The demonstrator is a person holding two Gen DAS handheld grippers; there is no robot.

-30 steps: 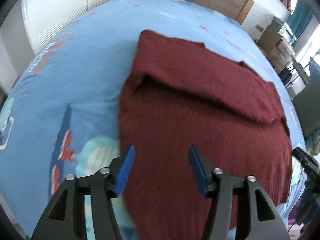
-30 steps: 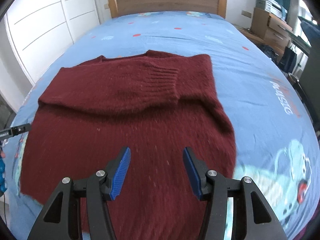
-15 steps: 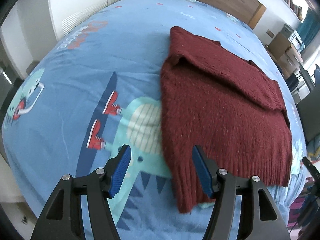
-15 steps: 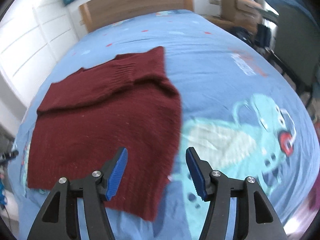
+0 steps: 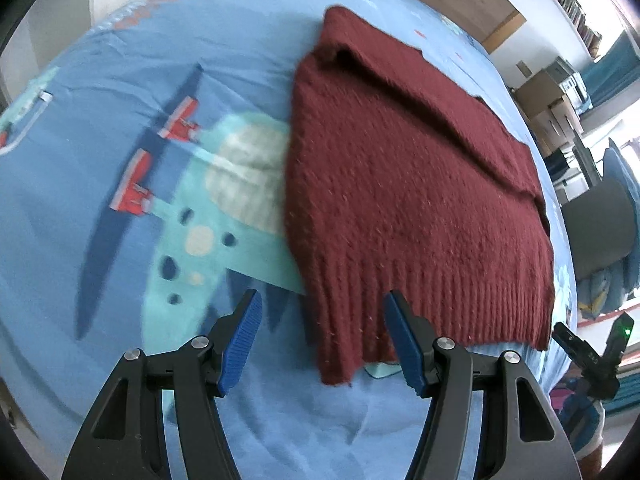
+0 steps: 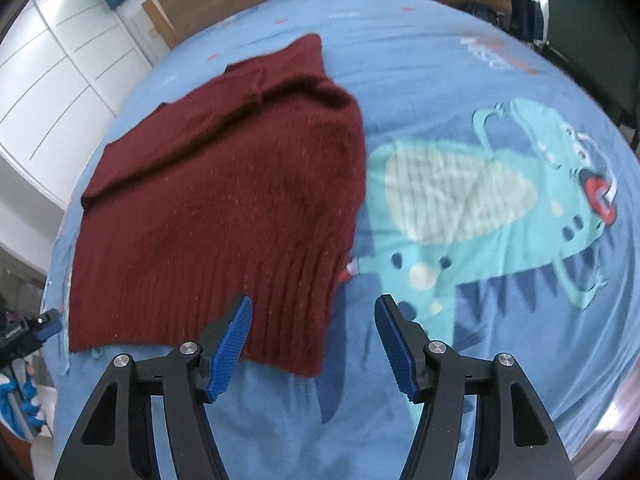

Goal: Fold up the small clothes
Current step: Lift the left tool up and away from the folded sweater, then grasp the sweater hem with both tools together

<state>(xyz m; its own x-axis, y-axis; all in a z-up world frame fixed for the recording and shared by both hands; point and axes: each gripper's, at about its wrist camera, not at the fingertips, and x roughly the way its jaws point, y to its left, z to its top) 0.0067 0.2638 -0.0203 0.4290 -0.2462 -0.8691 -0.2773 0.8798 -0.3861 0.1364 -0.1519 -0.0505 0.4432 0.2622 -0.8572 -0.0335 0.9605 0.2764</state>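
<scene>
I'm lining up the bottom-hem fold: maroon sweater [image 5: 412,200] lies flat on the blue bedsheet [image 5: 120,240], centre-right in frame, left gripper [image 5: 322,340] and right gripper [image 6: 314,338] both spread and empty, each next needing its hem corner pinched.

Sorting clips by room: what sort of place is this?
Most likely a bedroom: a bed with a dinosaur-print sheet and a wooden headboard, white wardrobe doors beside it.

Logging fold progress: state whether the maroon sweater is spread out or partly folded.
Partly folded. The sweater lies flat on the bedsheet, its sleeves folded across the chest and its ribbed hem unfolded.
</scene>
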